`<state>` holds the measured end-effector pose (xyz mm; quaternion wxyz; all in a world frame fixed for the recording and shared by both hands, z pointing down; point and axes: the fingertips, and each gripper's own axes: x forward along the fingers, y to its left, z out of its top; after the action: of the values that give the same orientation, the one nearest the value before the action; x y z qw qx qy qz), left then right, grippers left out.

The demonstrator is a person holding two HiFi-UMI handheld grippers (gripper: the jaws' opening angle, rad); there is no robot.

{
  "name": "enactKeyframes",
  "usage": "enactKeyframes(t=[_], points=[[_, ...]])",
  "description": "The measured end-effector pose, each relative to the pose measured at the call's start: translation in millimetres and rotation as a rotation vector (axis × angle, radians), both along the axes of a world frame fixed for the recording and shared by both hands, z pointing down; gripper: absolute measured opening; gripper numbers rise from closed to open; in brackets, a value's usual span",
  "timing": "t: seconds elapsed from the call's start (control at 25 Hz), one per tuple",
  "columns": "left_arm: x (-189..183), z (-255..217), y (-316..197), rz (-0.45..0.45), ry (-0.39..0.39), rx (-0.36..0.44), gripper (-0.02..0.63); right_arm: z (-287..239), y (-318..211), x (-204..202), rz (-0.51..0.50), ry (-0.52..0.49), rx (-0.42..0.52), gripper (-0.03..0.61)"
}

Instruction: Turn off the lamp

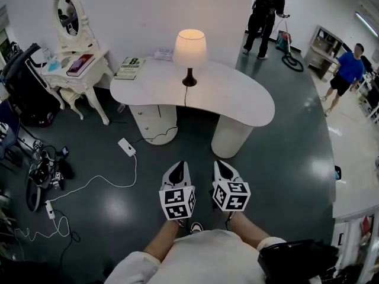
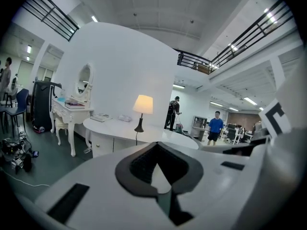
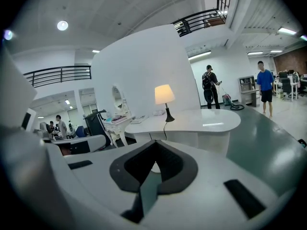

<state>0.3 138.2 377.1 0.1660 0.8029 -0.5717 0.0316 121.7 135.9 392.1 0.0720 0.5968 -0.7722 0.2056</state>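
The lamp (image 1: 189, 50) is lit, its cream shade on a dark stem and base. It stands near the back middle of a white curved table (image 1: 237, 96); its cord (image 1: 185, 102) drops over the front edge. It also shows in the left gripper view as the lamp (image 2: 142, 110) and in the right gripper view as the lamp (image 3: 165, 99), still far off. My left gripper (image 1: 179, 166) and right gripper (image 1: 220, 165) hang side by side over the dark floor, well short of the table, pointing at it. Both are shut with nothing held.
A white power strip (image 1: 127, 147) and cables (image 1: 89, 185) lie on the floor at the left. A vanity table with a mirror (image 1: 76, 58) stands at the back left, with a book (image 1: 129, 67) on the curved table. Two people (image 1: 263, 16) (image 1: 343, 76) stand at the back right.
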Motion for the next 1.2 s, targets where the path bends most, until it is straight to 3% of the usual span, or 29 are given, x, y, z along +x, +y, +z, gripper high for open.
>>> enactKeyframes(t=[0.68,1.2], points=[[24.4,7.3,-45.6,-0.015,-0.026,-0.01,0.009,10.2,-48.9,21.1,-0.038,-0.016,-0.011,-0.002],[12.5,26.6,-96.3,-0.012,-0.021,-0.035,0.009,34.0,-90.8,16.3,-0.027,0.002,-0.051,-0.002]])
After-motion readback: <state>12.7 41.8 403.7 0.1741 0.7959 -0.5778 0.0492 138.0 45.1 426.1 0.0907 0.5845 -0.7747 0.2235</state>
